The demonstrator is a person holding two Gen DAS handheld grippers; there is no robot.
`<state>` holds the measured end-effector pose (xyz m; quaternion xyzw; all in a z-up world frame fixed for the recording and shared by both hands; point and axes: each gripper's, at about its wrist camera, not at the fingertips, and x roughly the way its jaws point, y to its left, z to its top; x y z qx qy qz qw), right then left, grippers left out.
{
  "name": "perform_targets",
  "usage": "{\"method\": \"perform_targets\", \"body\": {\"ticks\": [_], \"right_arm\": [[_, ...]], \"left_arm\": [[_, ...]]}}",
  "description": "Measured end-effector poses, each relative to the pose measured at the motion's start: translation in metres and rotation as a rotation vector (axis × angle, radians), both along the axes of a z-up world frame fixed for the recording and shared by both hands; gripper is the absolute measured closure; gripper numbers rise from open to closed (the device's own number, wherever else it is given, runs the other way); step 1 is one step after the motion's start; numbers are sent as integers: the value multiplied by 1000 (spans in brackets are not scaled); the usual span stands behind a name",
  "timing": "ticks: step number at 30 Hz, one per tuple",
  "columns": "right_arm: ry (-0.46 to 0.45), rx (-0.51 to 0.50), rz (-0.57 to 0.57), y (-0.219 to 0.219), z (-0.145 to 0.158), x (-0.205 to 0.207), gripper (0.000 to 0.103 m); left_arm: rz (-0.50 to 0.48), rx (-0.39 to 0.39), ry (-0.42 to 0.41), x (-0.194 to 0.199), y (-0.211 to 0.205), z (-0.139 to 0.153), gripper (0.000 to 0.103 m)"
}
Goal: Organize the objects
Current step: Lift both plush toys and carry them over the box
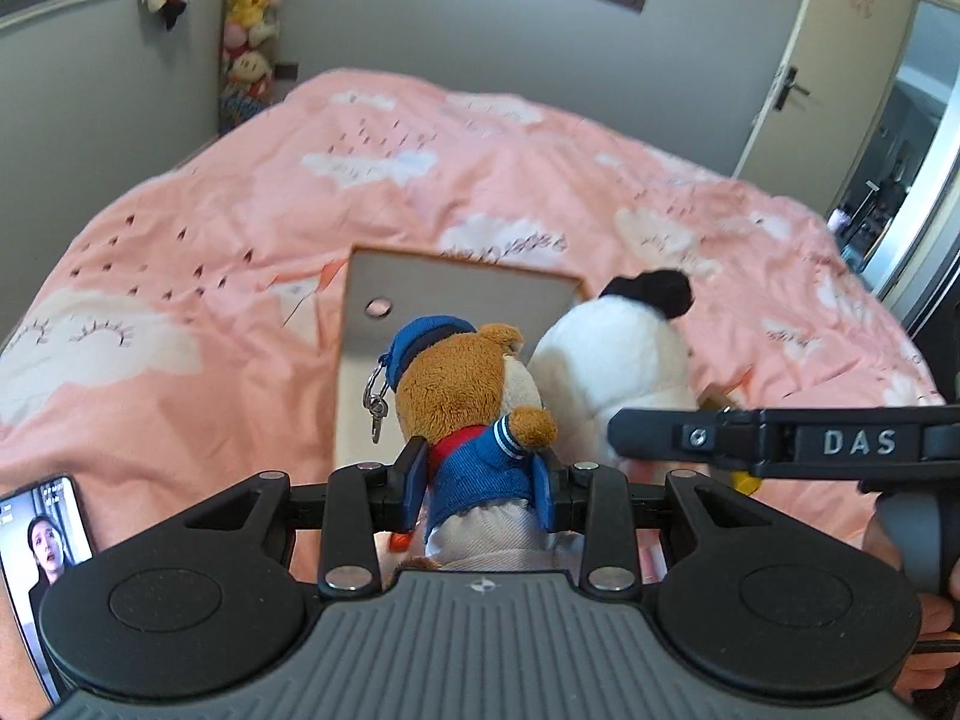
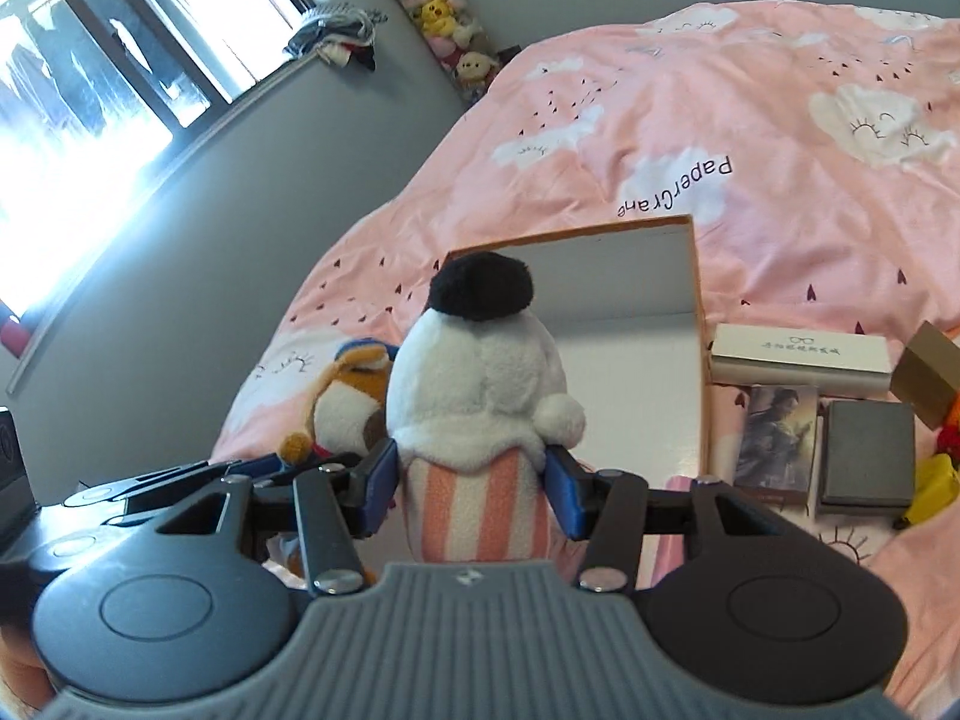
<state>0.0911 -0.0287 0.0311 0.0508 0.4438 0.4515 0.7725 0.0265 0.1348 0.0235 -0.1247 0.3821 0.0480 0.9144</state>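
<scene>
Each hand-held gripper carries a soft toy above the bed (image 1: 240,210), side by side. The left hand-held gripper (image 1: 480,486) is part closed, its blue pads pressed against the jacket of a brown bear toy (image 1: 474,396) with a blue cap and a metal clip hanging at its head. The right hand-held gripper (image 2: 474,480) stands a little wider, clamped on the striped base of a white plush toy (image 2: 480,384) with a black top.

The step in hand looks like carrying both toys to the open box (image 2: 699,312) lying on the pink cover just beyond them. To do it well, keep the two toys from brushing each other, since they hang very close together. Bring each one over the box mouth before letting go, and lower it inside the walls, as soft toys roll and bounce if dropped from height. Letting one go first should free room for the second. The bear's clip may snag on the box edge, so it should clear the rim.

The box shows a pale bare inner wall and floor; nothing is visible in it, though the toys hide part of it. To its right on the bed lie a long white case (image 2: 798,354), a picture card box (image 2: 777,438), a dark grey box (image 2: 867,456) and some yellow and red things (image 2: 936,474), all outside the box
</scene>
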Motion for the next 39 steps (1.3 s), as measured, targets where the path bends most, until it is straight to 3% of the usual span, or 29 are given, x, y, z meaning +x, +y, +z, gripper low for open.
{"method": "perform_targets", "body": {"ticks": [5, 9, 17, 21, 25, 27, 32, 39], "right_arm": [[2, -45, 2, 14, -13, 4, 49], [32, -58, -12, 12, -26, 11, 49], [-12, -60, -67, 0, -26, 20, 49], [-17, -53, -79, -6, -27, 25, 49], [-1, -48, -78, -10, -32, 30, 48], [10, -49, -80, -10, -35, 31, 48], [14, -48, -90, -13, -37, 32, 49], [6, -59, -102, -16, -37, 31, 48]], "left_arm": [[-7, -10, 66, 4, 3, -24, 64], [-18, 49, 110, 13, -2, -38, 64], [-131, 247, 196, 35, -45, -57, 64], [-164, 394, 304, 46, -65, -82, 65], [-175, 432, 352, 50, -69, -97, 65], [-184, 399, 353, 49, -68, -96, 65], [-231, 129, 342, 50, -57, -90, 65], [-153, 22, 313, 42, -37, -83, 66]]}}
